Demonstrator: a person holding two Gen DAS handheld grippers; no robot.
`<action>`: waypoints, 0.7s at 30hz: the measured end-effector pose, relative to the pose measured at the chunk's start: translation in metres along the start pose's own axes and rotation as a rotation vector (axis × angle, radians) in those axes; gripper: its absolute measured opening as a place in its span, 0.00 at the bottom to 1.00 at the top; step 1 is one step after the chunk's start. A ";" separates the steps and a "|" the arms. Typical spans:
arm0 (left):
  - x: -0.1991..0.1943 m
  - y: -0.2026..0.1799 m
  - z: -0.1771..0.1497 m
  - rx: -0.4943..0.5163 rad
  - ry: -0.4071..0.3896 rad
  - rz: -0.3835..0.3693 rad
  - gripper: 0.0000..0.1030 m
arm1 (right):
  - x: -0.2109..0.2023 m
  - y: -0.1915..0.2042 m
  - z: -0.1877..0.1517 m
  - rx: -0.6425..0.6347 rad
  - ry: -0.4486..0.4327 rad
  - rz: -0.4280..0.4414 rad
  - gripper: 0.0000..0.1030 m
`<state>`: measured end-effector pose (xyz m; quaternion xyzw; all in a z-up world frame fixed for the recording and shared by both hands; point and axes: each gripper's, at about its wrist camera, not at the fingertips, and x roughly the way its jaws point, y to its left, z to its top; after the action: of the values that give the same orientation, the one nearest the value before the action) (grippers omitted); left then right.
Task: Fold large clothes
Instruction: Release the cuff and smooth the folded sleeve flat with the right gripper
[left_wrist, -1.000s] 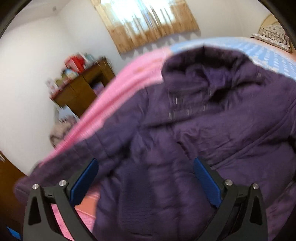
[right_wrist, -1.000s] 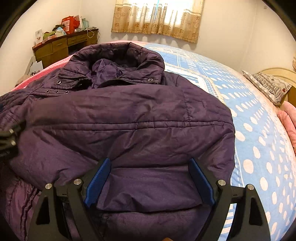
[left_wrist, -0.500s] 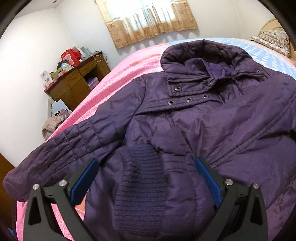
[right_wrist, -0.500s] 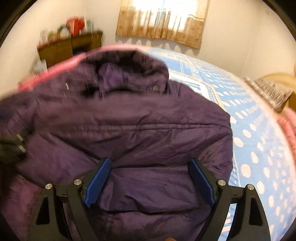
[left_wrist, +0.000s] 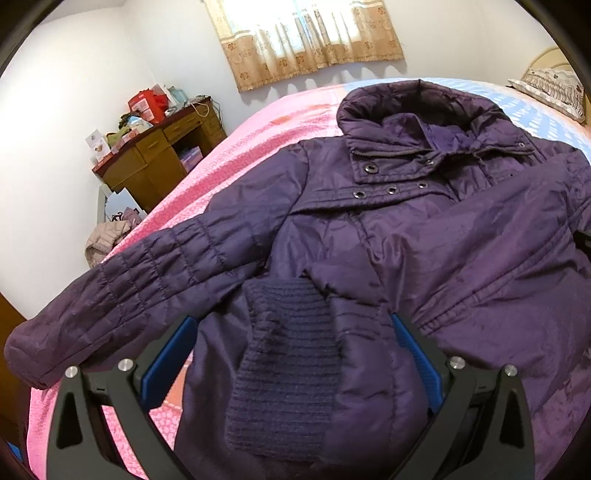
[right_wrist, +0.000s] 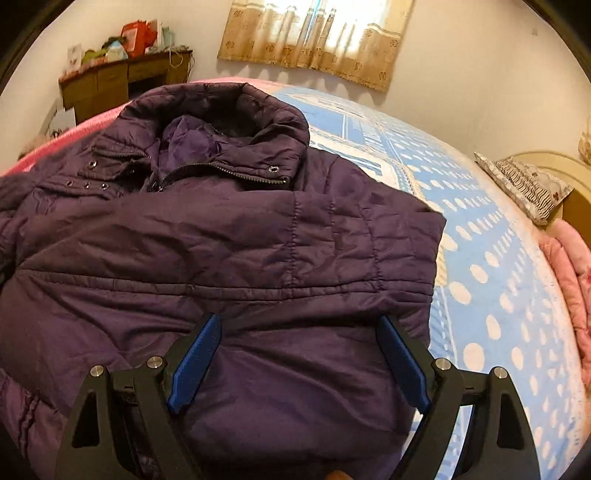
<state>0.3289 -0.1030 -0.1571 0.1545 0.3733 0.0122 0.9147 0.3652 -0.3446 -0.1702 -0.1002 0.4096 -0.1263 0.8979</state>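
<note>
bed (right_wrist: 491, 280) | purple jacket (right_wrist: 221, 251) on top (pink, blue-dotted covers)

Our left gripper (left_wrist: 291, 354) points down at an angle, jaws spread wide, blue pads (left_wrist: 168, 360) clamping nothing. Our right gripper (right_wrist: 299, 358) sits in the same pose: tilted downward, jaws wide, blue pads (right_wrist: 194, 363) pressing on nothing.
</note>
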 end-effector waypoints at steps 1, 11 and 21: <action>-0.004 0.002 0.002 -0.003 -0.004 -0.004 1.00 | -0.012 0.001 0.003 -0.001 -0.041 0.001 0.84; -0.001 -0.004 0.018 0.048 -0.042 0.080 1.00 | 0.001 0.045 0.009 -0.070 -0.003 0.107 0.84; 0.016 -0.002 0.008 0.031 -0.001 0.014 1.00 | 0.019 0.028 0.000 0.047 0.046 0.257 0.84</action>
<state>0.3457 -0.1047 -0.1632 0.1712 0.3717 0.0126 0.9123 0.3814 -0.3237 -0.1922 -0.0229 0.4365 -0.0223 0.8991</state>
